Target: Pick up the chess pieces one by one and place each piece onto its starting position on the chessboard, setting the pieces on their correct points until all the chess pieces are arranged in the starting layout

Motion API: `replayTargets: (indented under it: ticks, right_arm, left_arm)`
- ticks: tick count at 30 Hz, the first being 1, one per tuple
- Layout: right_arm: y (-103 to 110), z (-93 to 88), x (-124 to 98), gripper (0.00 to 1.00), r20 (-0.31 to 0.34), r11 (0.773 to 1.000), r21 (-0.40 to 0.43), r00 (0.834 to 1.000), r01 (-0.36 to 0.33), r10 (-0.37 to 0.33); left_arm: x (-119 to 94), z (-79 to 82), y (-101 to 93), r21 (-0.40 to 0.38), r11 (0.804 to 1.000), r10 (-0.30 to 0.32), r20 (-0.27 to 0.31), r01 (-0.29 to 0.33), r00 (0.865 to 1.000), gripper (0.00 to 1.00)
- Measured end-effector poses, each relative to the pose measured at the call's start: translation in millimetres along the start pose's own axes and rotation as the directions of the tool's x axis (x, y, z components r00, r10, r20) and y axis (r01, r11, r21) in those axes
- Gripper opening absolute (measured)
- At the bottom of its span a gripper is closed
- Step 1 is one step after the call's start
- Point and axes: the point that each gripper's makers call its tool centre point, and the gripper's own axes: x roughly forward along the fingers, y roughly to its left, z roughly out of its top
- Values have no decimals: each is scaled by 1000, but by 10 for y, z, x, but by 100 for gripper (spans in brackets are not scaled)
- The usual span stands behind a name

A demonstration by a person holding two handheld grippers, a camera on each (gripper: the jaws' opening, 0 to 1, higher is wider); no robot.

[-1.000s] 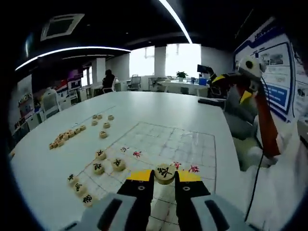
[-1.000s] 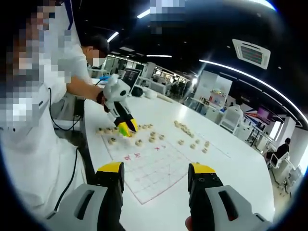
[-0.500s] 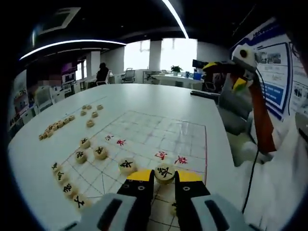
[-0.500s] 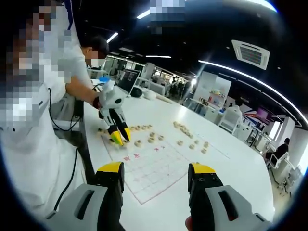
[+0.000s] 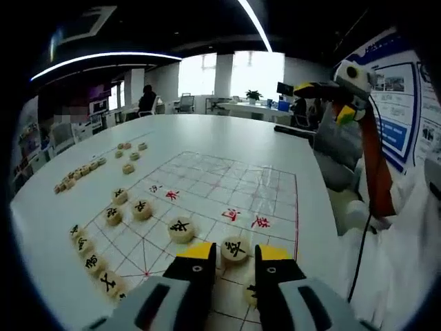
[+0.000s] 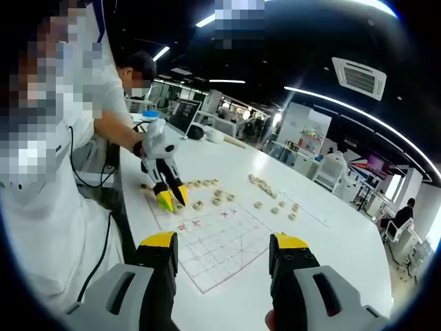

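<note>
Piece (image 5: 235,249) sits flat between my left gripper (image 5: 234,252) tips, a round wooden disc with a black character facing up, low over the near edge of the chessboard (image 5: 227,186). My left jaws are closed narrowly on its rim, one yellow tip on each side. Being round, it has no long axis; its face lies level with the board.

Just ahead and to the left of it, another disc (image 5: 182,229) rests on the board's grid. Beyond that, three more discs (image 5: 142,209) stand in a loose group on the board's left part. Along the board's left edge runs a line of four pieces (image 5: 91,263) with black characters. One further disc (image 5: 250,295) peeks out under my right-hand jaw, partly hidden. Red characters (image 5: 260,222) are printed on the board near my held piece.

Farther off on the white table (image 5: 227,141), a row of unplaced pieces (image 5: 77,176) lies to the left, and four more (image 5: 131,156) lie near the board's far left corner.

My right gripper (image 6: 223,249) hangs high over the table with its jaws spread wide, nothing between them. In the right gripper view my left gripper appears small at the board's far side, tips down among the pieces. In the left gripper view the right gripper (image 5: 344,89) rides high at the right, beside a wall poster (image 5: 400,103).
</note>
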Motion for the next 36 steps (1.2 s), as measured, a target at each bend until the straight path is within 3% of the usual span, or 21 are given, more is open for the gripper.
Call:
replayTargets:
  ticks: [4, 8, 12, 16, 23, 28, 33, 34, 36]
  right_arm:
    - [3, 3, 5, 54, 0, 1000, -1, 1000, -2, 2]
    - [1, -1, 8, 54, -2, 1000, -1, 1000, -3, 3]
    - [-5, 6, -1, 54, 1, 1000, -1, 1000, 0, 0]
    - [2, 6, 16, 54, -2, 1000, -2, 1000, -2, 2]
    - [12, 3, 25, 54, -4, 1000, -2, 1000, -2, 2]
    - [6, -1, 26, 54, -2, 1000, -1, 1000, -3, 3]
    - [4, -13, 39, 54, -6, 1000, -1, 1000, -8, 8]
    - [8, -13, 44, 54, -6, 1000, -1, 1000, -11, 11]
    - [6, -13, 51, 54, -7, 1000, -1, 1000, -14, 14]
  left_arm:
    - [-87, 204, 57, 8, 1000, 23, 58, -24, 998, 38]
    - [-267, 532, 256, -15, 995, 96, 164, -95, 982, 42]
    - [-394, 644, 486, -18, 984, 179, 189, -179, 965, 42]
    - [-400, 750, 646, -32, 977, 211, 207, -209, 955, 42]
    - [-205, 892, 1073, -64, 966, 257, 201, -249, 945, 40]
    - [22, 939, 1553, -94, 944, 329, 174, -316, 928, 34]
    - [292, 877, 1906, -122, 921, 385, 148, -370, 911, 34]
    - [329, 871, 2000, -144, 909, 410, 148, -391, 900, 33]
    - [432, 862, 2153, -152, 900, 428, 139, -408, 893, 34]
